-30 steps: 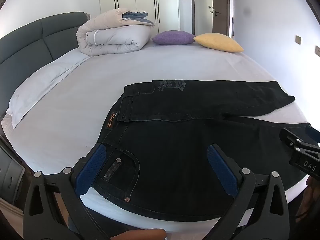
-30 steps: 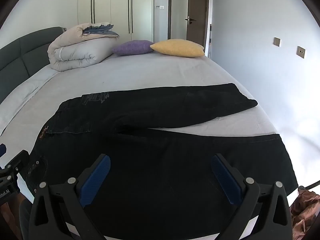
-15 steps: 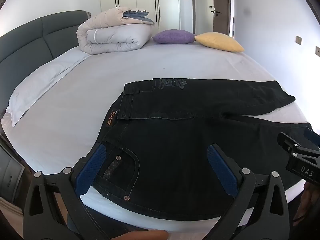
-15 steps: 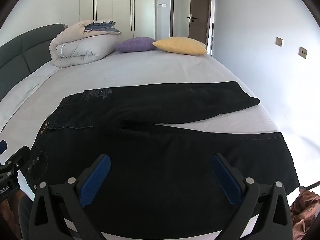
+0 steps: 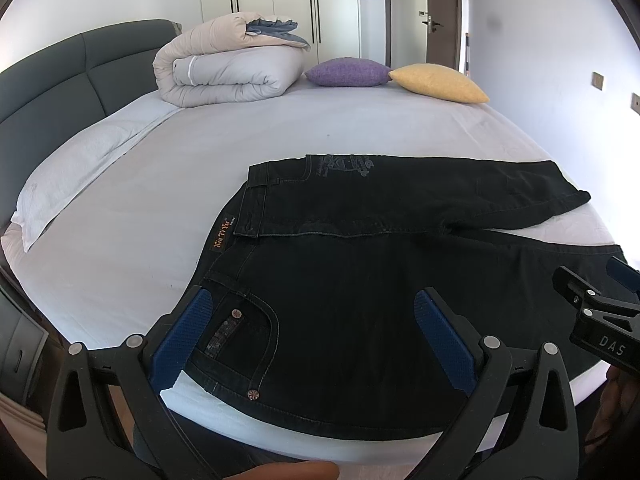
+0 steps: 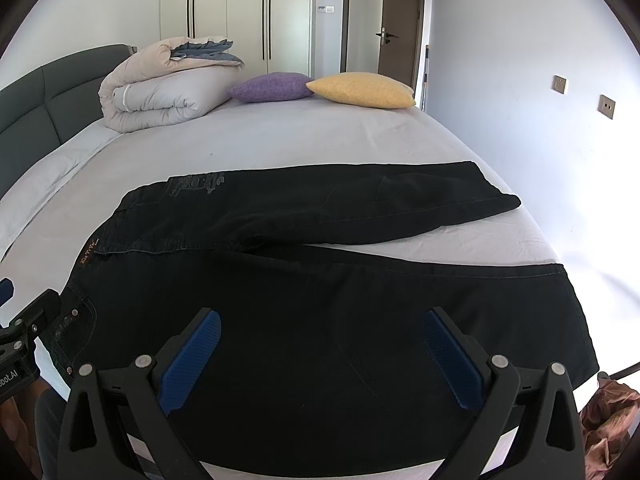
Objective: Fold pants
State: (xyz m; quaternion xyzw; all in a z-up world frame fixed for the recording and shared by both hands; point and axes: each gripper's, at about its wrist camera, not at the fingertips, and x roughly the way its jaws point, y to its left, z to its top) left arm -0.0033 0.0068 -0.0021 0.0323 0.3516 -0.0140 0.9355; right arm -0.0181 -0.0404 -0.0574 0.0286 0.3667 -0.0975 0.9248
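Black jeans [image 5: 360, 264] lie flat on the bed, waistband to the left, the two legs spread apart to the right; they also show in the right wrist view [image 6: 320, 280]. My left gripper [image 5: 316, 332] is open and empty above the back pocket near the waist. My right gripper [image 6: 320, 356] is open and empty above the near leg. Each gripper shows at the edge of the other's view.
A white-sheeted bed [image 5: 200, 152] carries a folded duvet [image 5: 228, 68], a purple cushion [image 5: 348, 72] and a yellow cushion [image 5: 436, 82] at the far side. A grey headboard [image 5: 52, 76] is left. A wall is right; the bed's near edge is under my grippers.
Both views have shifted slightly, as both grippers rose or drew back a little. The jeans have not moved and both grippers stay open.
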